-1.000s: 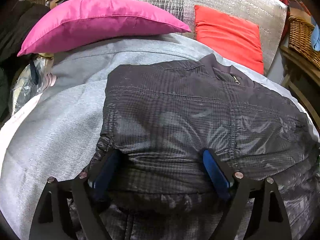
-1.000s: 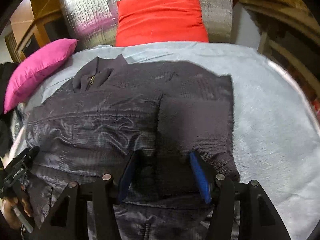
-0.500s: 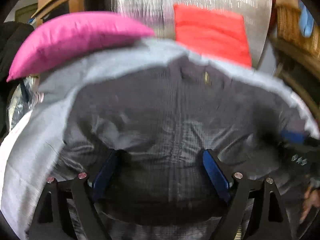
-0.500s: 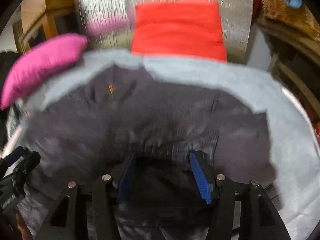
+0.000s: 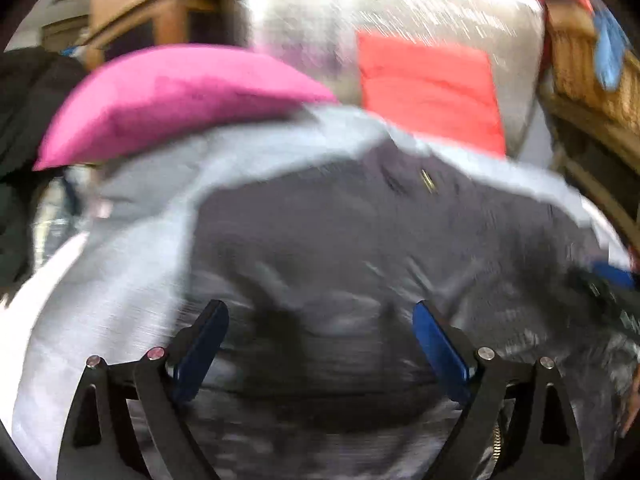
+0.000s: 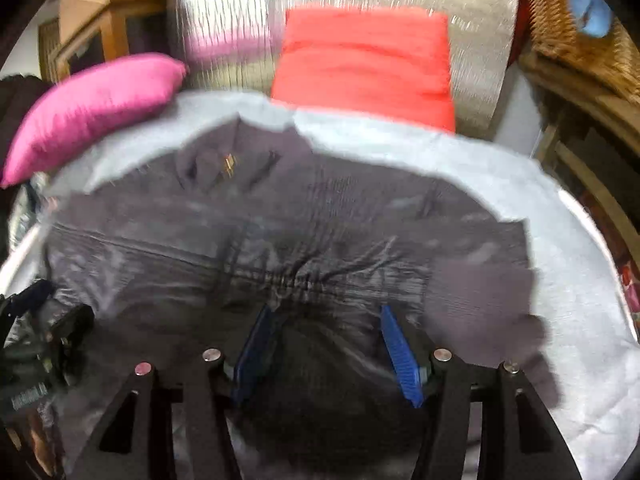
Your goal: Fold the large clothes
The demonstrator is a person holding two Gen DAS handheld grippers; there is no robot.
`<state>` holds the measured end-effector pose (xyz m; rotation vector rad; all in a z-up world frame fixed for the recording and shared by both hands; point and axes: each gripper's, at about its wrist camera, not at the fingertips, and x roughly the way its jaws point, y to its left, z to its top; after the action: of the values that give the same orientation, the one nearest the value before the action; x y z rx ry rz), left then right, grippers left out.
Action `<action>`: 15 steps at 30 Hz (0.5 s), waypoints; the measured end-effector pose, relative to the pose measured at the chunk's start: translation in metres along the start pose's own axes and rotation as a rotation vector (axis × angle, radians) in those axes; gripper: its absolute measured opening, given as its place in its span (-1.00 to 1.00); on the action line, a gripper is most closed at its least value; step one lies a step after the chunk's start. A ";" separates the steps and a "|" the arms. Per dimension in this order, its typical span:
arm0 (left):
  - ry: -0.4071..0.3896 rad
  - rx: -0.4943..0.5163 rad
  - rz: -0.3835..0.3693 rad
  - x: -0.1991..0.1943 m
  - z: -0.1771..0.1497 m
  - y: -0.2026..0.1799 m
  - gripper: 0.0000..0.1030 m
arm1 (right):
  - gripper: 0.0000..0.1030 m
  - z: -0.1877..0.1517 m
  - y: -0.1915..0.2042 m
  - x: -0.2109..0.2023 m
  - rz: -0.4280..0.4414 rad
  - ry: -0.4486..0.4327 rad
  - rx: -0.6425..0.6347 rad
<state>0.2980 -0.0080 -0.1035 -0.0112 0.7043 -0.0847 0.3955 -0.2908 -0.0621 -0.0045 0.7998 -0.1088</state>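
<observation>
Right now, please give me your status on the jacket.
Left gripper and right gripper: jaws open over the hem. Dark jacket on the grey cover, sleeves folded in. Nothing blocking.

One dark jacket (image 6: 280, 240) lies on one grey bed cover (image 6: 500, 184). Two cushions sit far: one pink cushion (image 6: 92, 108) left, one red cushion (image 6: 364, 64) right. Two grippers: left gripper (image 5: 320, 320), right gripper (image 6: 326, 320).

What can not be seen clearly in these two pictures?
- Left wrist view: motion blur smears the dark jacket; its fabric texture is unreadable.
- Right wrist view: the jacket's near hem is cut off by the bottom edge, behind the right gripper.
- Both views: whether the left gripper pinches fabric; blur hides the contact.
</observation>
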 end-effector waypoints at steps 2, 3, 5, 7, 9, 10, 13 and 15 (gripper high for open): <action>0.012 -0.057 0.021 0.000 0.003 0.021 0.81 | 0.25 -0.007 -0.004 -0.017 0.019 -0.024 0.006; 0.051 -0.080 0.035 0.007 0.002 0.031 0.81 | 0.27 -0.011 -0.006 -0.021 0.029 -0.022 0.002; 0.144 -0.098 0.084 0.028 -0.006 0.046 0.81 | 0.27 -0.017 -0.007 -0.017 0.020 -0.001 -0.012; 0.212 -0.152 0.061 0.048 -0.021 0.062 0.89 | 0.28 -0.028 -0.012 -0.005 0.010 0.050 -0.012; 0.218 -0.219 0.027 0.052 -0.025 0.072 0.97 | 0.32 -0.036 -0.012 0.007 0.003 0.068 -0.030; 0.221 -0.209 0.037 0.052 -0.024 0.070 0.97 | 0.33 -0.036 -0.010 0.010 -0.005 0.065 -0.042; 0.228 -0.212 0.038 0.048 -0.020 0.070 0.96 | 0.34 -0.034 -0.009 0.013 -0.013 0.074 -0.032; 0.231 -0.270 -0.030 0.041 -0.012 0.080 0.95 | 0.34 -0.031 -0.014 0.006 0.012 0.072 -0.007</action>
<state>0.3275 0.0686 -0.1426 -0.2745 0.9424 -0.0194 0.3763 -0.3038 -0.0874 -0.0027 0.8723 -0.0951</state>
